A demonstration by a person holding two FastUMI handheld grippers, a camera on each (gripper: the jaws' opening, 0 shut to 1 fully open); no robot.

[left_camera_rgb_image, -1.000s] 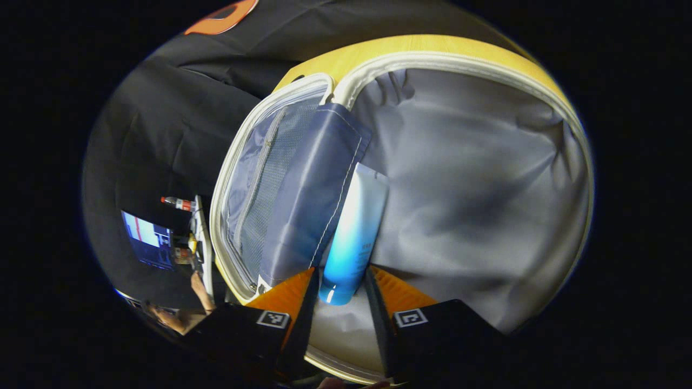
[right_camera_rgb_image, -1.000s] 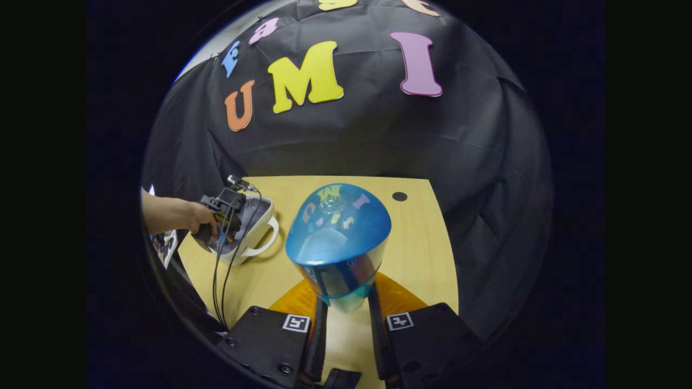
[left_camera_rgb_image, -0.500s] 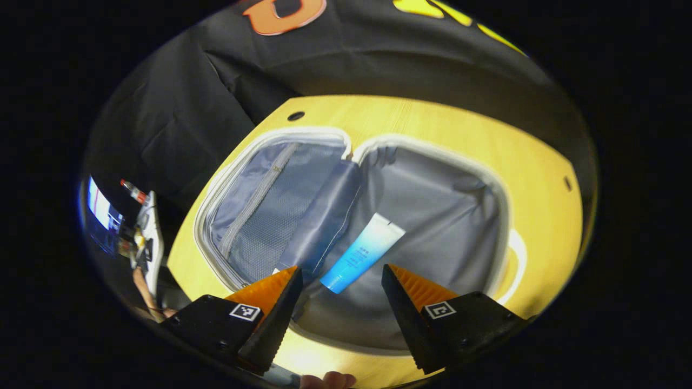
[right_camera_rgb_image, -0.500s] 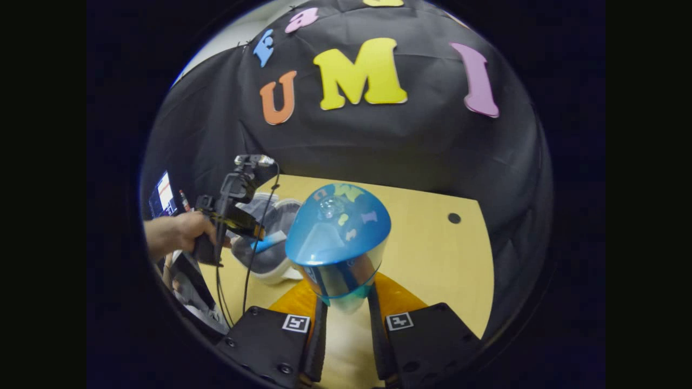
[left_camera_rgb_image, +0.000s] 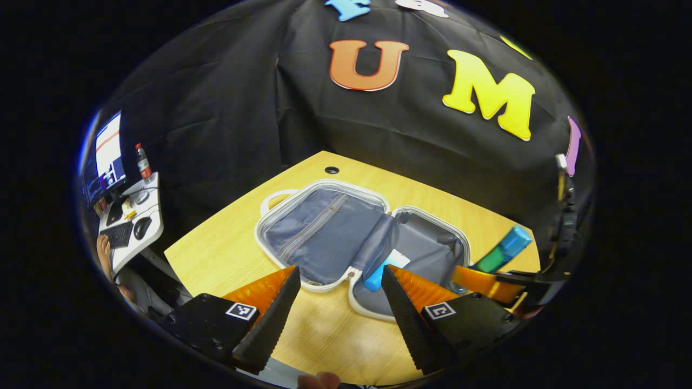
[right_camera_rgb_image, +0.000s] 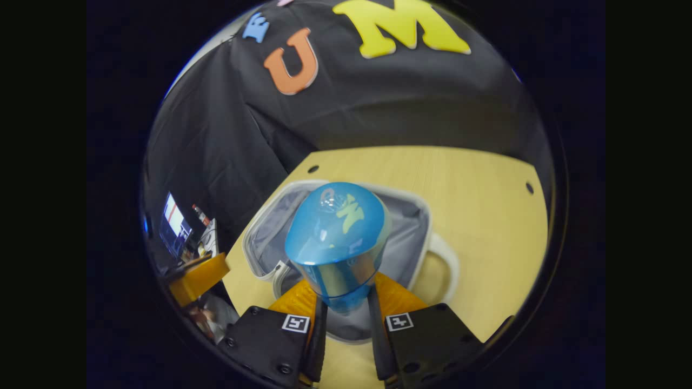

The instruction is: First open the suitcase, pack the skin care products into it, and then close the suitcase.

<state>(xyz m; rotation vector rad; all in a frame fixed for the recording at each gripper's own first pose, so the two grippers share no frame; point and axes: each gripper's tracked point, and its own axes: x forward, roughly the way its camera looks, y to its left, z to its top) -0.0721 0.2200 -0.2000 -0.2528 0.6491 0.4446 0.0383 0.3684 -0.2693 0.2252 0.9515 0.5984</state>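
Note:
The small white suitcase (left_camera_rgb_image: 324, 232) lies open on the wooden table, grey lining up. A blue-and-white tube (left_camera_rgb_image: 385, 267) rests inside it by the middle flap. My left gripper (left_camera_rgb_image: 338, 302) hangs open above the table's near edge, short of the suitcase, with nothing between its fingers. My right gripper (right_camera_rgb_image: 346, 305) is shut on a blue bottle (right_camera_rgb_image: 338, 237) with a shiny rounded cap, held over the suitcase (right_camera_rgb_image: 416, 237). In the left gripper view the right gripper (left_camera_rgb_image: 486, 281) comes in from the right with the blue bottle (left_camera_rgb_image: 505, 248) over the suitcase's right half.
The wooden table (left_camera_rgb_image: 216, 259) has small cable holes (left_camera_rgb_image: 332, 170) near its far edge. A side desk (left_camera_rgb_image: 127, 227) with a monitor, keyboard and mouse stands to the left, beyond the table. The left gripper's orange finger (right_camera_rgb_image: 200, 278) shows at the left of the right gripper view.
My left gripper let go of the tube, opened and drew up and back out of the suitcase. My right gripper carried the blue bottle leftward over the open suitcase.

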